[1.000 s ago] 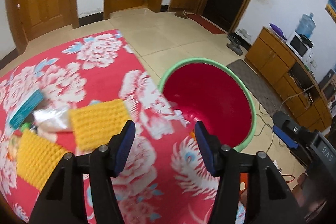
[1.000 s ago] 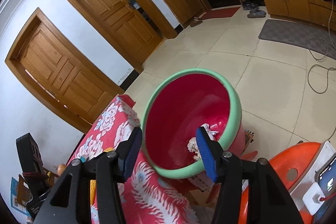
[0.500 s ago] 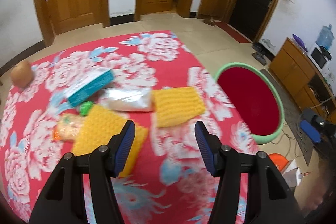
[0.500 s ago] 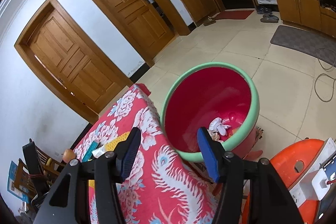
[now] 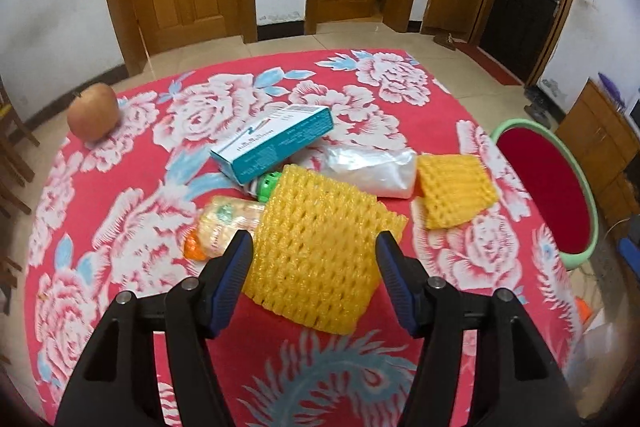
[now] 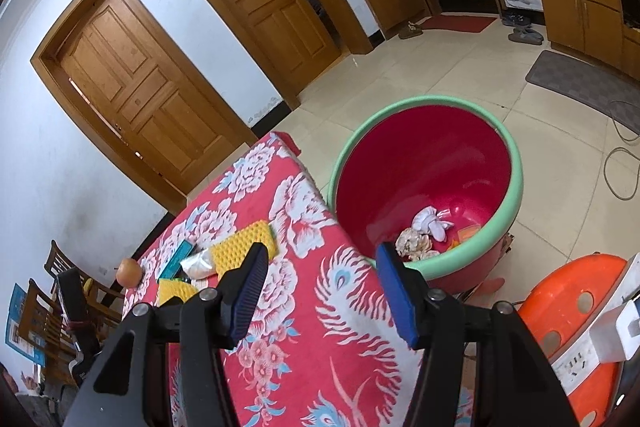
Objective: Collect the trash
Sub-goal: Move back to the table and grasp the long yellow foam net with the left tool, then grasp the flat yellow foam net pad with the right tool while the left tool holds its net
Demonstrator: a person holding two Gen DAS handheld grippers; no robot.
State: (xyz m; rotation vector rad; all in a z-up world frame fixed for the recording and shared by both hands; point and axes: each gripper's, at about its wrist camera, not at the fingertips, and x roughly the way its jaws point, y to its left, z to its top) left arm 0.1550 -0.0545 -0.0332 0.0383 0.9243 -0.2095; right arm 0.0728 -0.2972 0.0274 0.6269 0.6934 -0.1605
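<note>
Now the left gripper (image 5: 314,269) hangs over the table, its jaws opening, with the near part of a large yellow foam net (image 5: 320,247) showing in the gap between them; the blue pads do not press on it. Just beyond that net lie an orange-capped plastic wrapper (image 5: 218,223), a small green cap (image 5: 269,182), a teal and white box (image 5: 276,143) and a clear plastic bag (image 5: 372,167), all bunched together and touching or overlapping. A smaller yellow foam net (image 5: 454,193) sits beside the bag, nearer the table edge that faces the basin. Well apart from the pile, an apple (image 5: 93,111) rests close to the far edge of the red floral tablecloth (image 5: 120,207). Around the pile the cloth is bare toward the near edge.

The right gripper (image 6: 318,287) stands partly spread and holds nothing, poised above the corner of the table beside the basin. A red basin with a green rim (image 6: 516,163) stands on the floor right against that table edge, with a white crumpled tissue (image 6: 432,223) and some brownish scraps (image 6: 412,241) at its bottom. Beyond the basin the tiled floor (image 6: 420,67) lies open up to the wooden doors. An orange stool (image 6: 576,307) stands near the basin.
</note>
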